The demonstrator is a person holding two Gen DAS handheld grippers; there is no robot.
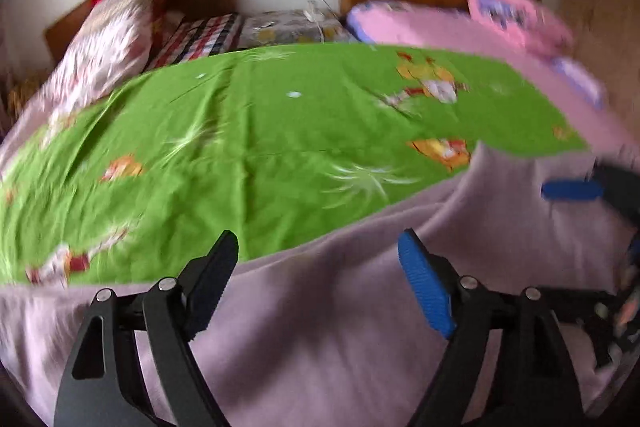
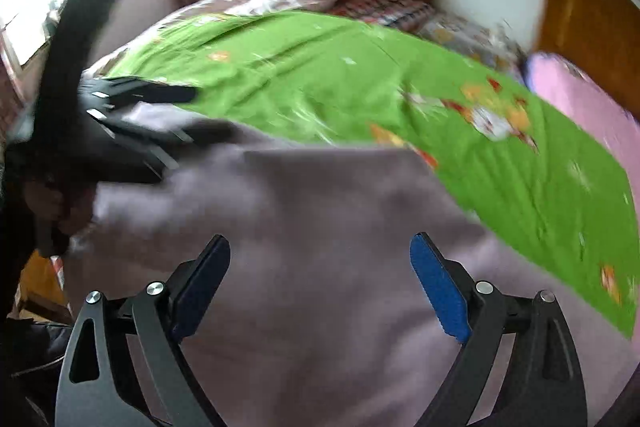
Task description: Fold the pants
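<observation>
Left wrist view: left gripper released, jaws wide over pale mauve pants spread on the bed's green sheet; cloth directly below and ahead, running off rightward toward the right gripper.

Right wrist view: right gripper likewise spread, grasping nothing, pants beneath and stretching leftward; left gripper at the cloth's far-left edge. Neither clearly nearer.

Right gripper jaws spread wide over pale lilac pants on green sheet. Left gripper blurred, state unclear.
</observation>
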